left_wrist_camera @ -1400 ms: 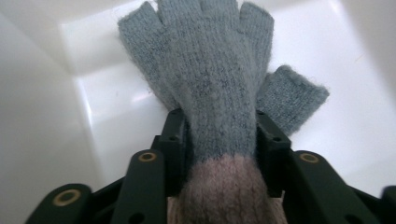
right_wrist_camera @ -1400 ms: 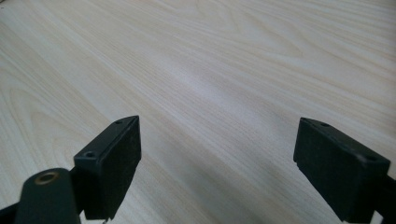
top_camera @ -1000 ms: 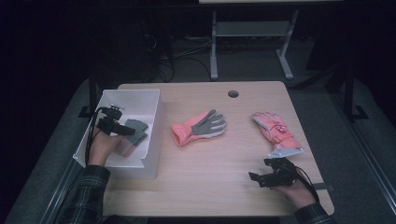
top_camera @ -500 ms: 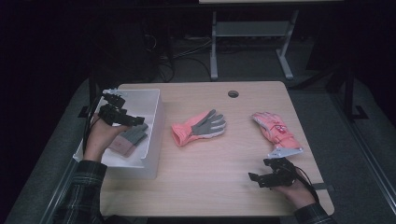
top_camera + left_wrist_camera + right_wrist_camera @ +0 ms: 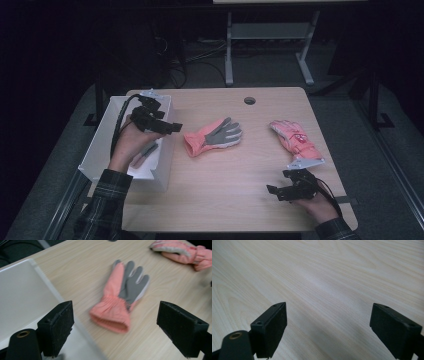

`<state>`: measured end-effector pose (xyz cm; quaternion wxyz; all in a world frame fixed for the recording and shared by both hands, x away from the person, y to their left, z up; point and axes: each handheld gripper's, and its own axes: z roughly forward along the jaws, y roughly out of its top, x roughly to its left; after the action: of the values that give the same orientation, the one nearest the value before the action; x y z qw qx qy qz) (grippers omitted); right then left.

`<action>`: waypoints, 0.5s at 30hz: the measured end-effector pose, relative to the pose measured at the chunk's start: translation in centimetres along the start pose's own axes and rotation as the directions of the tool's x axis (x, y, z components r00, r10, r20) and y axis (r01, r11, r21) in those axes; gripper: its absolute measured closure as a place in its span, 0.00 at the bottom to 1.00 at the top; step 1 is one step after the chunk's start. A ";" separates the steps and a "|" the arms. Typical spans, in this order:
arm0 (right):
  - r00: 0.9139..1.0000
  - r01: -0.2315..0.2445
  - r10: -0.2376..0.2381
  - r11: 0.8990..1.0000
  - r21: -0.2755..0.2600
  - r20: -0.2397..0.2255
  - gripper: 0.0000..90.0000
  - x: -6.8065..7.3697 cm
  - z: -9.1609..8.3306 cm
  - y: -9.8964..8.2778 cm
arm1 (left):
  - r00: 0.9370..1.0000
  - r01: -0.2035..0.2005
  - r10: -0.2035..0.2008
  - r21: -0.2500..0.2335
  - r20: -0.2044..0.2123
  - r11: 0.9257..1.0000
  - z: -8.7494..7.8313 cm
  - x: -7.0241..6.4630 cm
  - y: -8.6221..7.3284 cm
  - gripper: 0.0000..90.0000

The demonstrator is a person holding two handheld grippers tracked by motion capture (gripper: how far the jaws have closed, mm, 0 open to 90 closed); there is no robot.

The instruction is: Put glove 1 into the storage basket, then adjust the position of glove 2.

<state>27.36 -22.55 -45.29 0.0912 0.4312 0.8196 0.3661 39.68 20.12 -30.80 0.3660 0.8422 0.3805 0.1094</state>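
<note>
While my left gripper (image 5: 172, 127) hangs over the edge of the white bin (image 5: 107, 131), its jaws stand wide apart with nothing in them. Just past it, on the table (image 5: 235, 172), lies the orange glove (image 5: 212, 137). From the left gripper view, the glove (image 5: 123, 296) sits right between the jaws, cuff toward me, fingers pointing away. So its long side runs straight out from this gripper. My right gripper (image 5: 274, 191) is spread wide too, resting low near the front edge, well apart from that glove. I think the left one is nearer, so it should reach.
</note>
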 end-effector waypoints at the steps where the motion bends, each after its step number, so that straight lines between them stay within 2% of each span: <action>1: 1.000 0.000 0.000 1.000 -0.002 0.000 0.16 0.0 0.0 0.0 | 1.000 -0.006 0.006 0.001 0.001 1.000 0.2 -0.3 0.2 0.15; 5: 1.000 0.000 0.000 1.000 0.001 -0.002 0.16 0.1 0.1 0.0 | 0.999 -0.040 0.040 0.002 0.025 0.999 1.4 -2.2 1.2 0.16; 9: 1.000 0.005 -0.005 1.000 0.002 -0.004 0.16 0.0 0.0 0.0 | 0.997 -0.052 0.052 0.013 0.050 0.999 2.8 -3.4 1.8 0.17; 15: 1.000 0.003 -0.003 1.000 -0.001 -0.005 0.16 0.1 -0.1 0.0 | 0.995 -0.077 0.077 0.013 0.062 0.997 4.5 -4.9 2.5 0.35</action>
<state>27.31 -22.50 -45.21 0.0897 0.4289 0.8203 0.3676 39.80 13.10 -31.77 0.3666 0.8619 0.3372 0.0947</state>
